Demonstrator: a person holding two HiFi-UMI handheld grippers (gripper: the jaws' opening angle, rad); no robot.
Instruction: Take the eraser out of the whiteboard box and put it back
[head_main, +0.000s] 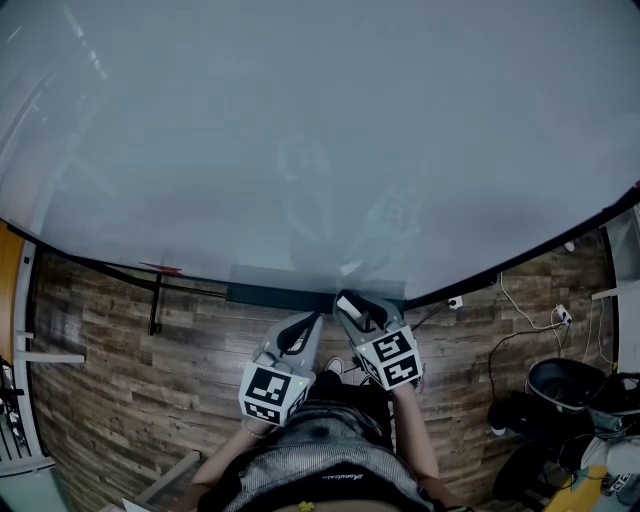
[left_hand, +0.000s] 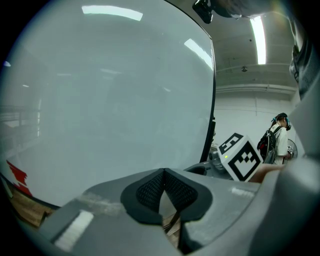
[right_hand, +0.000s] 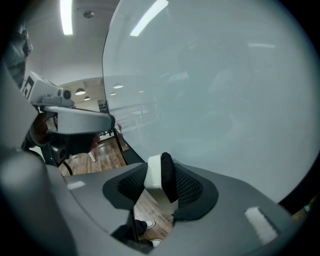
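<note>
A wooden floor (head_main: 110, 370) runs along the left, below a large whiteboard (head_main: 300, 130) that fills the upper part of the head view. A small red mark (head_main: 160, 268) sits at the board's lower edge. Right of it, a dark box (head_main: 270, 295) is fixed along that edge.

The left gripper (head_main: 310, 320) points toward this box. Its jaws are closed tip to tip with nothing between them, as the left gripper view shows (left_hand: 163, 175).

Just beside it, the right gripper (head_main: 350, 302) is clamped on the eraser (right_hand: 155, 182), a white block with a black side, upright between the pads. The eraser is out of the box, held close in front of the board's lower edge.

Farther right, cables (head_main: 520, 320) trail over the floor toward a black bin (head_main: 562, 385).
</note>
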